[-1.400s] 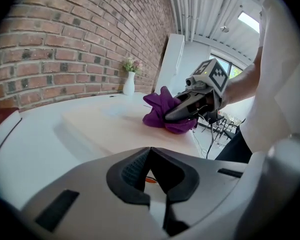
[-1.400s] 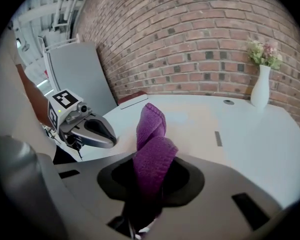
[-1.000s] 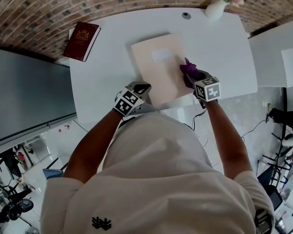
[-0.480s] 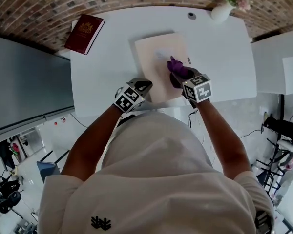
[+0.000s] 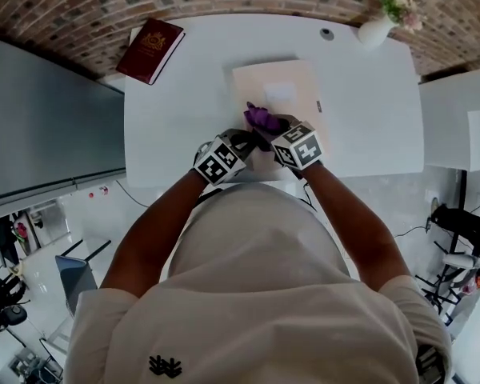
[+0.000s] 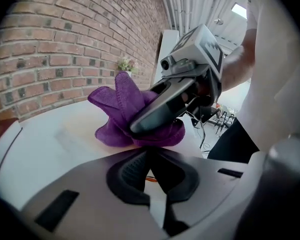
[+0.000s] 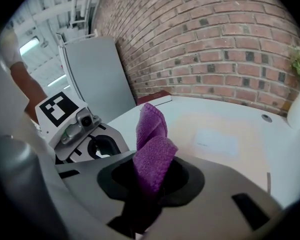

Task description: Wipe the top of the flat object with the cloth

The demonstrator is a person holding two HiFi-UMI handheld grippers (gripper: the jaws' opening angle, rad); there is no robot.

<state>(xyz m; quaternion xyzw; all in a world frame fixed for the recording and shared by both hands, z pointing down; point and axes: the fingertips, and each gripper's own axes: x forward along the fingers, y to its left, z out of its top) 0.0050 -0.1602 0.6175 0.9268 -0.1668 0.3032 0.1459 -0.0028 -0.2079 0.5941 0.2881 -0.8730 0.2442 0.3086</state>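
Observation:
A cream flat object (image 5: 292,86) with a pale label lies on the white table (image 5: 368,126). My right gripper (image 5: 266,132) is shut on a purple cloth (image 5: 261,118), which rests on the object's near left part. In the right gripper view the cloth (image 7: 152,154) sticks up from between the shut jaws of that gripper (image 7: 147,184), with the flat object (image 7: 240,159) beyond. My left gripper (image 5: 242,141) sits at the object's near left edge, jaws shut, close beside the right one. The left gripper view shows the cloth (image 6: 115,109) pressed on the surface just ahead of it.
A dark red book (image 5: 150,50) lies at the table's far left corner. A white vase with flowers (image 5: 378,29) stands at the far right, and a small round fitting (image 5: 327,34) is beside it. A brick wall runs behind; a grey cabinet (image 7: 90,79) stands to the left.
My right gripper has dragged the purple cloth leftwards across the flat object, ending close to my left gripper. The left gripper has stayed at the object's near left edge.

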